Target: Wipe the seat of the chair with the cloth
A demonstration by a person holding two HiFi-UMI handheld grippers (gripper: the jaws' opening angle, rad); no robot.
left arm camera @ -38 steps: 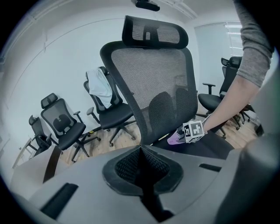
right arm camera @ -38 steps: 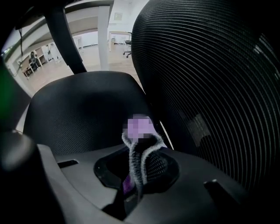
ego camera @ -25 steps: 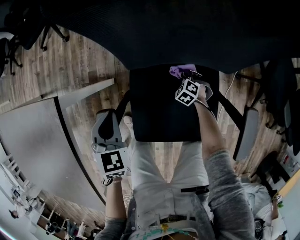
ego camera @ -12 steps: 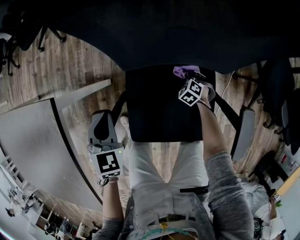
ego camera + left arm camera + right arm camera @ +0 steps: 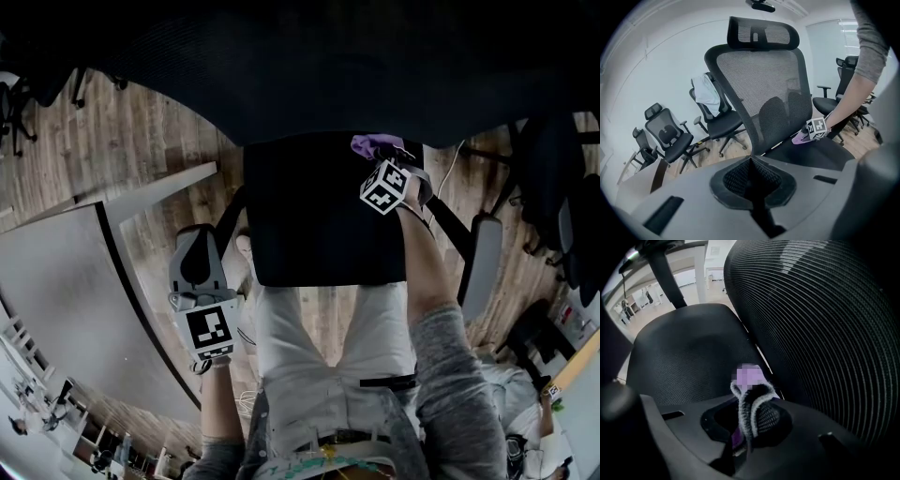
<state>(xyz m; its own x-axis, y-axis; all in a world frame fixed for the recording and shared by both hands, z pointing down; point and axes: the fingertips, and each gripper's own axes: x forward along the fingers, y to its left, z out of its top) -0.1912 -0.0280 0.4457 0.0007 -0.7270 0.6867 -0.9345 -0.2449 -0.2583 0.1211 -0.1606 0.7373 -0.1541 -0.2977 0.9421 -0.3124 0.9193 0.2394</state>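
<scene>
Wood-plank floor point(image 5: 159, 169), office room, grey table edge point(image 5: 66, 281) at left. Black mesh chair, seat point(image 5: 319, 225) right in front of the person, backrest point(image 5: 328, 75) at the far side. Right gripper point(image 5: 392, 155) sits at the seat's back right corner, close under the backrest, jaws pinching the purple cloth point(image 5: 373, 144). A fold of cloth sticks out past the jaw tips. The cloth is down at the seat where it meets the backrest; contact with the mesh is not clear. Left gripper point(image 5: 199, 258) is off the seat's left edge, over the floor, near the front left corner, touching nothing; jaws pressed together, nothing between them. Its view shows the chair from the side, with more office chairs point(image 5: 670, 136) behind along the wall.
</scene>
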